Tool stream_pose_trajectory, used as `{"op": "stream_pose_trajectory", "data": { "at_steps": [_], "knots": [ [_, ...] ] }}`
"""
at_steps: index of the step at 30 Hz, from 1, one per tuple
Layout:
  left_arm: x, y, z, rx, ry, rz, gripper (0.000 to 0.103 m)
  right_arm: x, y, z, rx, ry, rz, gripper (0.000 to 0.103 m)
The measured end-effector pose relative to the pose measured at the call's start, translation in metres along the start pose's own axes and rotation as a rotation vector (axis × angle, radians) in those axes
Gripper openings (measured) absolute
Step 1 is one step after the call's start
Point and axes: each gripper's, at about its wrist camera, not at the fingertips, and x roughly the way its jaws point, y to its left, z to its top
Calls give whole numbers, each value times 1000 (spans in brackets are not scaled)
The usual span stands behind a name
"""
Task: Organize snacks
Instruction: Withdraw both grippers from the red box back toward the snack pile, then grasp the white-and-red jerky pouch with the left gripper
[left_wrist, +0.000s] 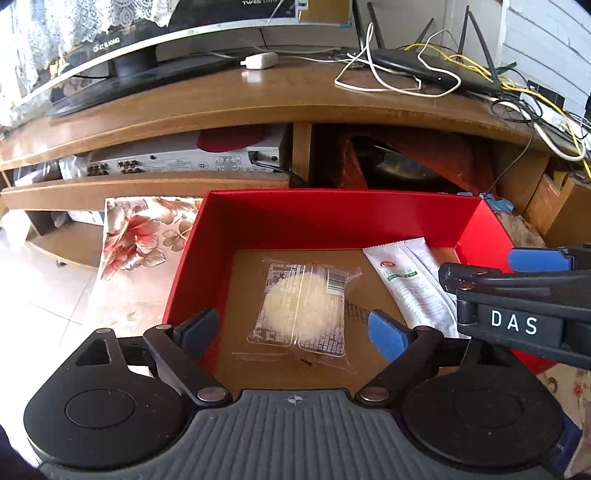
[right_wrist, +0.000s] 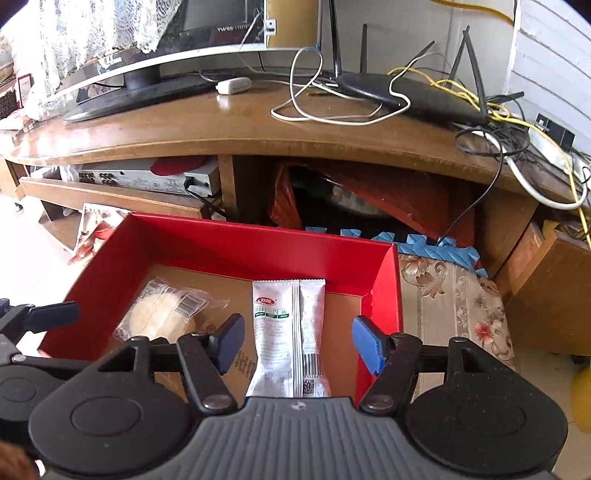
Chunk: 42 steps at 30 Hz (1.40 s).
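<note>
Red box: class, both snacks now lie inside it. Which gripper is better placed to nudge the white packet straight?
Probably the right gripper: its open jaws straddle the white packet. The left gripper hangs over the clear-wrapped cake in the red box.

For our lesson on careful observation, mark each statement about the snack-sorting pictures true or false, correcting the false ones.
1. Two snack packets lie in the red box. True.
2. The clear packet holds a round pale cake. True.
3. The white packet lies outside the box. False: it lies inside.
4. The left hand-held gripper grips the clear packet. False: its jaws stand open.
5. The router sits on the floor. False: it sits on the wooden stand.
</note>
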Motion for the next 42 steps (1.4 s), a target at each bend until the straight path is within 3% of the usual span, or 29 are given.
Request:
{"op": "stream_pose_trajectory", "data": {
  "at_steps": [12,30,42],
  "knots": [
    [-31,-7,-10,21,-38,-43,94,-37,-6,-15,11,-24,1,63],
    [-60,-10,-42,59,-28,-78,95,-67,1,-49,0,-4,19,63],
    [-72,-10,-79,113,42,-109,95,-79,9,-87,-16,98,34,63]
  ]
}}
